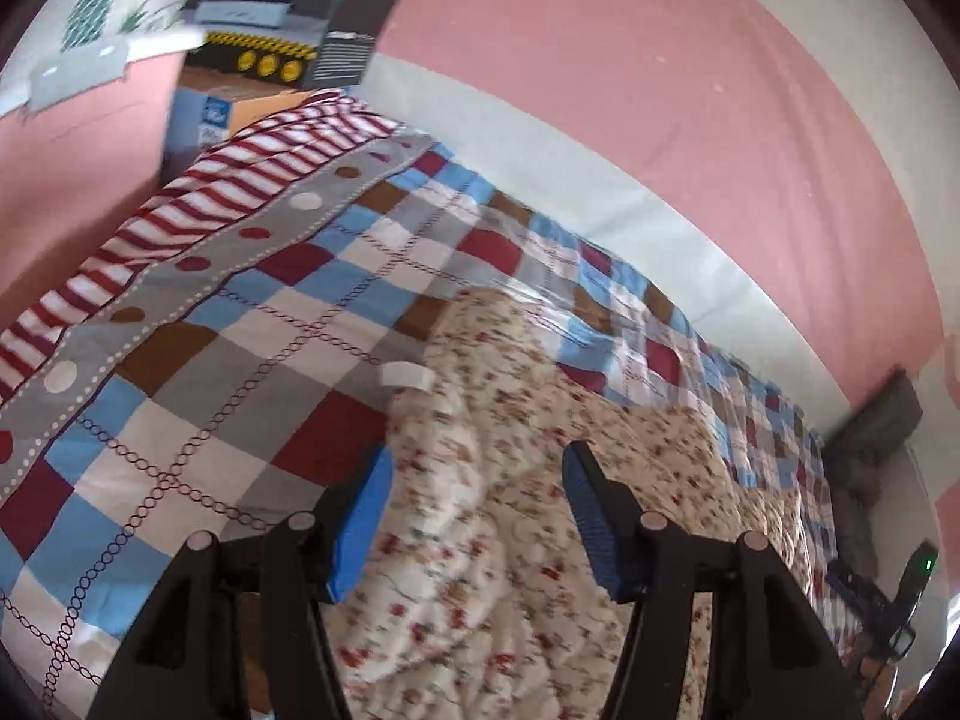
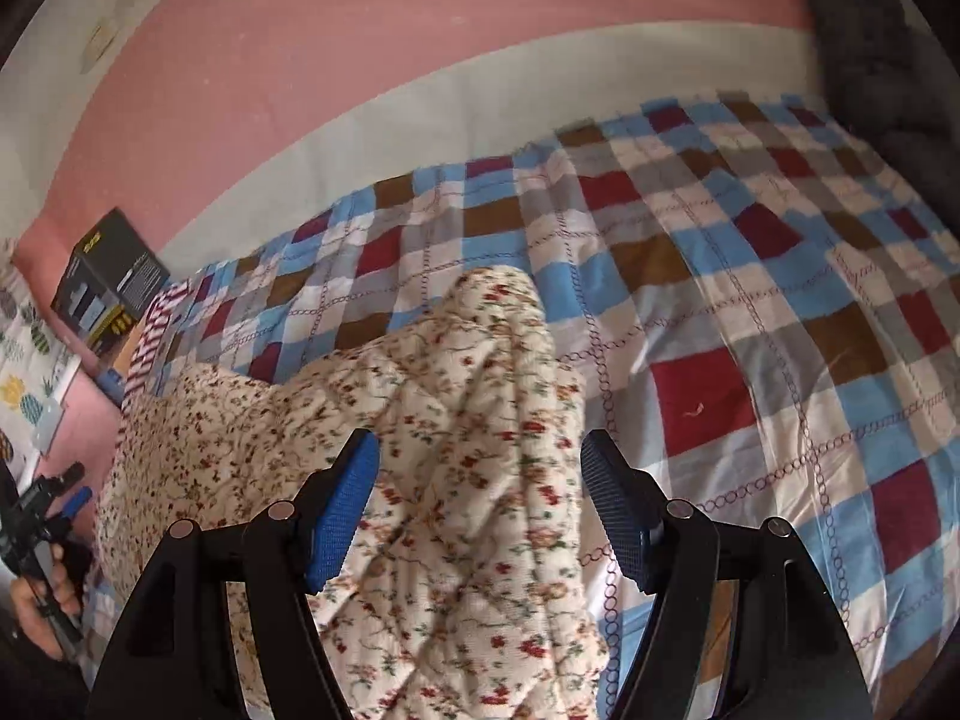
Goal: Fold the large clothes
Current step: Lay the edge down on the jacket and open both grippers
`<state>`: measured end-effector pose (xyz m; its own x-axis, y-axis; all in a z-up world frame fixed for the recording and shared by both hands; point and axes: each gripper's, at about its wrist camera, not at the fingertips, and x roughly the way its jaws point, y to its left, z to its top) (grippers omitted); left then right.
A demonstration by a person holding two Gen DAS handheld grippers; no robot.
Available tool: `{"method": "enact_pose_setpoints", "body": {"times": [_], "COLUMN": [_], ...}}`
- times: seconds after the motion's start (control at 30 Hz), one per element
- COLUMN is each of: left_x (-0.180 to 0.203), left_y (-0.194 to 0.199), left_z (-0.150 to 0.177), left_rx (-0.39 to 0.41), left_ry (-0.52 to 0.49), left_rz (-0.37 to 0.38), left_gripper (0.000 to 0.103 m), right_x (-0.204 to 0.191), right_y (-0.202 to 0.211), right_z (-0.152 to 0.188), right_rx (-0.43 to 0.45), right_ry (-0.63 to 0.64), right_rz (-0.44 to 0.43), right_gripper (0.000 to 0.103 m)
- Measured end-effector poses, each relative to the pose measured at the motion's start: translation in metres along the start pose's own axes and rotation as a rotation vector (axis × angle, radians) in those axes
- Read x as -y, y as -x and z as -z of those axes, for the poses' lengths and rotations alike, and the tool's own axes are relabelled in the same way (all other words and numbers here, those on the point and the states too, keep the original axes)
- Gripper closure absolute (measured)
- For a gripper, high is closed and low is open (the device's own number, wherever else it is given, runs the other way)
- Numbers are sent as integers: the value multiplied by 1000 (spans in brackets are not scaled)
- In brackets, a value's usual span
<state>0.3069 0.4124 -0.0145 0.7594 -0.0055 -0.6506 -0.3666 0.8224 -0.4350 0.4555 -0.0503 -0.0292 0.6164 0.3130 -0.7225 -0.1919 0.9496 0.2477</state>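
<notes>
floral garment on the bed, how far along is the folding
Done: the floral garment lies on the checked bedspread, bunched, no neat fold showing. In hand: nothing; the left gripper and right gripper hover open over it. Left: grasping and all folding.

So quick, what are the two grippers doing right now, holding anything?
Left gripper: open, over the floral garment, holding nothing.
Right gripper: open, over the same garment, holding nothing.

A cream quilted garment (image 2: 456,420) sprinkled with small red flowers lies rumpled on the bed. One rounded end points toward the wall.
</notes>
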Motion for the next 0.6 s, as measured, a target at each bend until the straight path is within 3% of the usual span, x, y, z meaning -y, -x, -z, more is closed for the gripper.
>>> {"method": "enact_pose_setpoints", "body": {"times": [0.1, 0.2, 0.3, 0.4, 0.6], "left_x": [69, 118, 121, 112, 123], "left_y": [-12, -44, -98, -123, -134], "left_z": [23, 45, 50, 47, 58], "left_rx": [-64, -92, -179, -134, -71], "left_ry": [-219, -392, -369, -367, -436], "left_rz": [63, 62, 2, -22, -91], "left_gripper": [42, 42, 42, 42, 42], "right_x": [-43, -71, -75, -63, -51], "right_y": [-15, -38, -72, -96, -116], "right_z": [8, 20, 23, 19, 12], "right_rx": [-11, -26, -68, -85, -72], "right_ry": [148, 227, 251, 246, 222], "right_rz": [-19, -21, 36, 54, 69], "right_gripper": [33, 33, 33, 33, 32]}}
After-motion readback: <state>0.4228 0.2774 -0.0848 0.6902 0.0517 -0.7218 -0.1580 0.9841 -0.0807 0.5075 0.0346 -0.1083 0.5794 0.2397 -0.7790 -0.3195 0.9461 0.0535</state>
